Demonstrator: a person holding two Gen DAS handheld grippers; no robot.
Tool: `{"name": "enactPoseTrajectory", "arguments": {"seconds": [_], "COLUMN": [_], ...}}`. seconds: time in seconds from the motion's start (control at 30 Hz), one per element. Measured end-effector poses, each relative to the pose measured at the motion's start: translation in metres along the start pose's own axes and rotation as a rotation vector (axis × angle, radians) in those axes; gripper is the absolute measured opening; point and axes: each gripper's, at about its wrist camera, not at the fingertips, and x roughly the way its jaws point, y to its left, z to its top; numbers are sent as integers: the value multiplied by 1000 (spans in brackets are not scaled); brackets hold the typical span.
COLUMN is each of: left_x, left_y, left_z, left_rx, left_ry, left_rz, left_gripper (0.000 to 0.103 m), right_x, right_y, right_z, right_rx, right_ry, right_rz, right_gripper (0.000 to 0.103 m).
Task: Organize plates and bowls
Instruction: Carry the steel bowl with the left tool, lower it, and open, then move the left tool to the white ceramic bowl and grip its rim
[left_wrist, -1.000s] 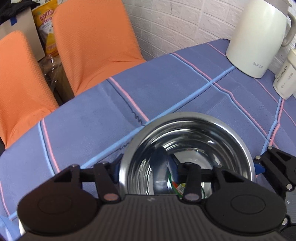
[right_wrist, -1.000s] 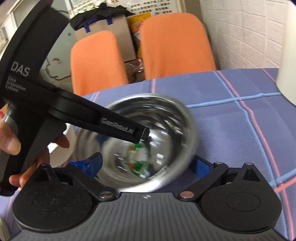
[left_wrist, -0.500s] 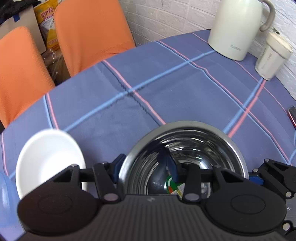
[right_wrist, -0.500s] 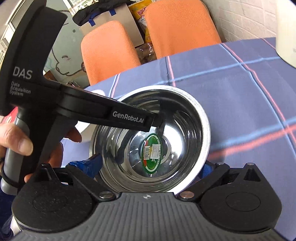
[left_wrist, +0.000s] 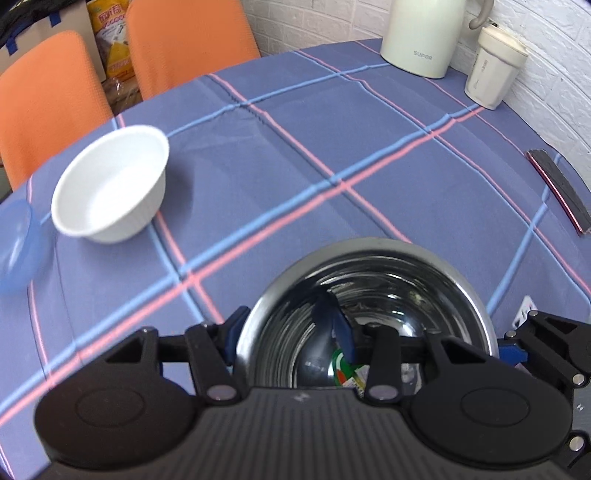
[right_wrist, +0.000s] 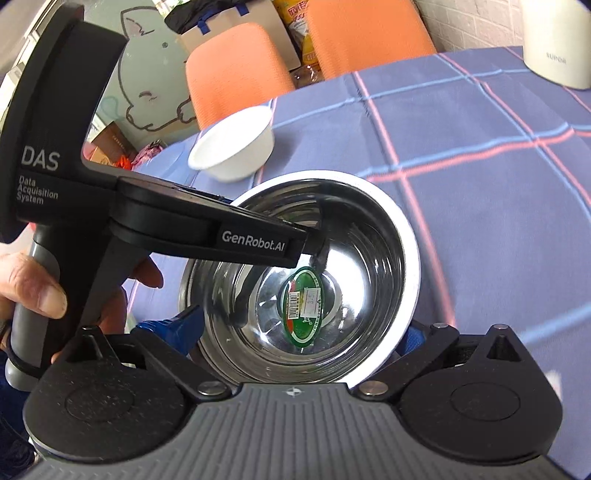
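Two-handed carry of the steel bowl (right_wrist: 306, 280) above the checked tablecloth (left_wrist: 332, 155). I hold the bowl at opposite sides because it is wide, smooth and shallow-rimmed; a single pinch would probably let it tip. My left gripper (left_wrist: 291, 332) is clamped on the near rim, one blue pad (left_wrist: 231, 330) outside the wall and the other inside, the jaws narrow with only the thin metal between them. My right gripper (right_wrist: 295, 325) straddles the bowl, its blue pads at either flank; the jaws stand wide, and I cannot tell whether they press on the wall or merely cradle it. The bowl sits level between both tools, its green label (right_wrist: 304, 306) visible on the base. The white bowl (left_wrist: 110, 184) stands well apart on the cloth, with a blue dish (left_wrist: 14, 247) beside it; I judge it the likely nesting partner.
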Motion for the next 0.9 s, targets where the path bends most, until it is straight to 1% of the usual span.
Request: {"name": "enactPoseTrajectory", "arguments": {"seconds": [0.1, 0.23, 0.37, 0.47, 0.5, 0.53, 0.57, 0.63, 0.73, 0.77, 0.8, 0.9], "left_x": [-4, -5, -1, 2, 3, 2, 0, -6, -21, -28, -36, -60], "left_y": [1, -7, -15, -12, -11, -9, -9, -5, 3, 5, 9, 24], "left_z": [-12, -13, -9, -11, -12, -13, -15, -15, -11, -10, -9, -9], "left_rx": [-19, -20, -6, -12, -15, -15, -14, -22, -50, -53, -55, -80], "left_ry": [-3, -20, -32, -36, -43, -57, -75, -97, -130, -149, -174, -234], "left_rz": [-18, -44, -43, -37, -27, -10, 0, 6, 9, 16, 27, 65], "left_gripper": [41, 41, 41, 42, 52, 68, 72, 72, 73, 73, 76, 77], "right_x": [-3, -10, -14, -14, -13, -12, -10, -10, -22, -29, -33, -46], "right_y": [6, 10, 10, 5, 5, 4, 4, 4, 2, 2, 1, 1], "right_z": [-11, -21, -21, -21, -19, -20, -20, -19, -16, -17, -15, -10], "right_rx": [-12, -22, -30, -21, -25, -31, -36, -52, -71, -74, -72, -81], "right_ry": [7, 7, -1, -2, 0, 3, 8, 13, -16, -28, -38, -84], "right_rz": [6, -1, -43, -49, -48, -46, -41, -43, -67, -71, -74, -92], "right_gripper": [90, 90, 91, 90, 90, 90, 89, 89, 89, 89, 89, 89]}}
